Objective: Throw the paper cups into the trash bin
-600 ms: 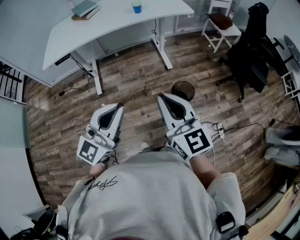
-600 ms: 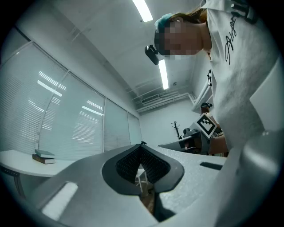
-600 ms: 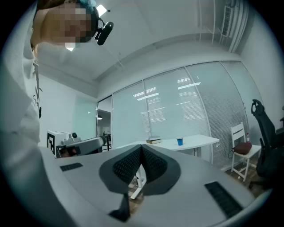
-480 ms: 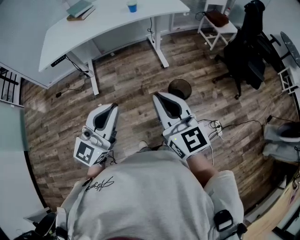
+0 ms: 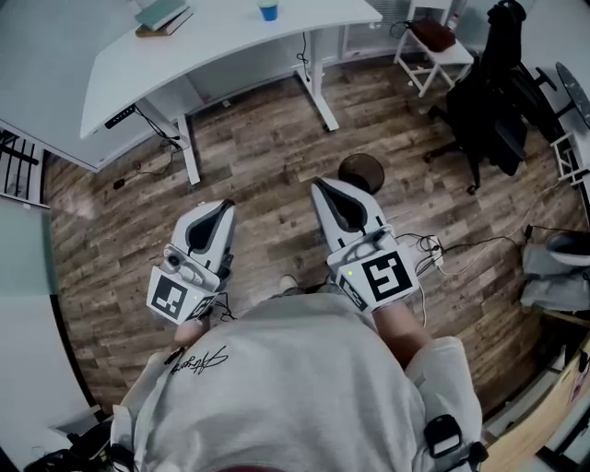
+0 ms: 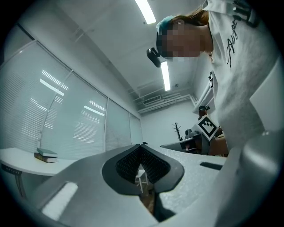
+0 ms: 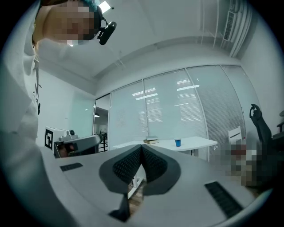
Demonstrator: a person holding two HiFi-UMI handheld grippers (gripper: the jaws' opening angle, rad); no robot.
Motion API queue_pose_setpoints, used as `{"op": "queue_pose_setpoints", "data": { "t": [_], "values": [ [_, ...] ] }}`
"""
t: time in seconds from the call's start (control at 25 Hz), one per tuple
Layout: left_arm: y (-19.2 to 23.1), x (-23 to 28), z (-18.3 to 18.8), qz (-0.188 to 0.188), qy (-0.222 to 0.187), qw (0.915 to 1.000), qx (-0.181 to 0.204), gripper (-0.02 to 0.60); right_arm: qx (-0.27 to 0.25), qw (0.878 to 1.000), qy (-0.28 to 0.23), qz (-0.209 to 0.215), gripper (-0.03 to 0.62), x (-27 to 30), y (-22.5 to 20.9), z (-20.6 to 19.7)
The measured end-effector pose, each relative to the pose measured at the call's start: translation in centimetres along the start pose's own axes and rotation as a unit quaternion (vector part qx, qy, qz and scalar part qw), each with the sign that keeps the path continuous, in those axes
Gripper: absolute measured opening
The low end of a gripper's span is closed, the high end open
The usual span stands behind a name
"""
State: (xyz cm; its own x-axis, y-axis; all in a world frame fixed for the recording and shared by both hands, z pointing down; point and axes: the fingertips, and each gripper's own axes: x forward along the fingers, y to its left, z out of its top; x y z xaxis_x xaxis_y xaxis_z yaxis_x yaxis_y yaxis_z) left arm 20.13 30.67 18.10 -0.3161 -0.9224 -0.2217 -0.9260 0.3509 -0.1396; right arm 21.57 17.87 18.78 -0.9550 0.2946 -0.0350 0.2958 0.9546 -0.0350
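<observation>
A blue paper cup (image 5: 268,12) stands on the white desk (image 5: 230,41) at the far side of the room; in the right gripper view the cup (image 7: 178,142) shows small on that desk (image 7: 195,142). A dark round trash bin (image 5: 359,173) sits on the wood floor just beyond my right gripper (image 5: 320,189). My left gripper (image 5: 228,206) is held close to my body, beside the right one. Both are shut with nothing between the jaws, seen also at the left gripper (image 6: 141,145) and the right gripper (image 7: 142,145).
A stack of books (image 5: 164,17) lies on the desk's left part. A white stool (image 5: 433,57) and a black office chair (image 5: 493,101) stand at the right. Cables (image 5: 461,253) run over the floor at the right. The person's grey shirt fills the bottom.
The head view has shifted slightly; both grippers keep their places side by side in front of the body, jaws still shut.
</observation>
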Motion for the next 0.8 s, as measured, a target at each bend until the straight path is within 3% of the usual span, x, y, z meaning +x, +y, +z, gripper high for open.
{"op": "queue_pose_setpoints", "data": {
  "t": [0.24, 0.52, 0.8],
  "values": [
    [1.3, -0.8, -0.1, -0.010, 0.000, 0.9999, -0.005, 0.003, -0.037, 0.999, -0.015, -0.006, 0.011, 1.4, 1.1, 2.1],
    [2.4, -2.3, 0.0, -0.021, -0.013, 0.9997, -0.007, 0.003, -0.003, 0.999, -0.019, -0.030, 0.011, 2.2, 2.0, 0.7],
    [3.4, -3.9, -0.1, -0.036, -0.009, 0.9993, -0.003, 0.003, -0.003, 0.999, -0.020, -0.040, 0.011, 2.7, 3.6, 0.1]
  ]
}}
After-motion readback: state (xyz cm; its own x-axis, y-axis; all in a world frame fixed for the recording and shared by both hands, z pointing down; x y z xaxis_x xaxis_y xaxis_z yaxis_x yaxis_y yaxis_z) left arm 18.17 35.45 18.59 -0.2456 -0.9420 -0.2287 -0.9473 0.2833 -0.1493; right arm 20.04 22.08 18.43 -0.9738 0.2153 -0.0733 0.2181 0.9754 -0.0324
